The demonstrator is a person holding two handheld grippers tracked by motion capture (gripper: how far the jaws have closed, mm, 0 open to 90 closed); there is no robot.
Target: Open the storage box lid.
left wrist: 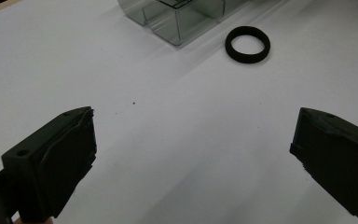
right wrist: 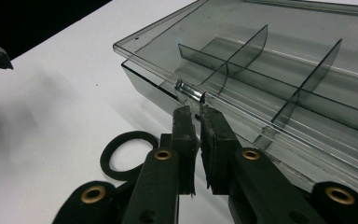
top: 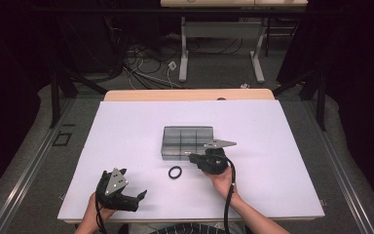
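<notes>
1. High view: a white table (top: 126, 131) carries a clear, smoke-tinted compartment box (top: 187, 142) near its middle, its lid down and its dividers showing through. A black ring (top: 175, 172) lies flat on the table just in front of the box, apart from it. The right gripper (top: 193, 158) is held by the person's right hand (top: 222, 181) with its tips at the box's front edge, just right of the ring; a grey three-cornered plate (top: 220, 144) sits on top of it and a black cable (top: 230, 195) trails back along the forearm. The left gripper (top: 141, 195) rests near the table's front left, held in the left hand (top: 97, 209), well apart from the box and the ring, its jaws spread

2. Left gripper view: the two black jaws stand wide apart with bare white table between them and nothing held. The ring (left wrist: 247, 44) lies ahead, and a corner of the box (left wrist: 177, 18) sits beyond it at the top edge

3. Right gripper view: the jaws are nearly pressed together, with a thin gap between them, and their tips meet the small clear latch tab (right wrist: 189, 92) on the front edge of the box (right wrist: 279, 70); they appear to pinch it. The lid lies over the divided compartments. The ring (right wrist: 126, 154) lies on the table beside the jaws, partly hidden behind the gripper's body
</notes>
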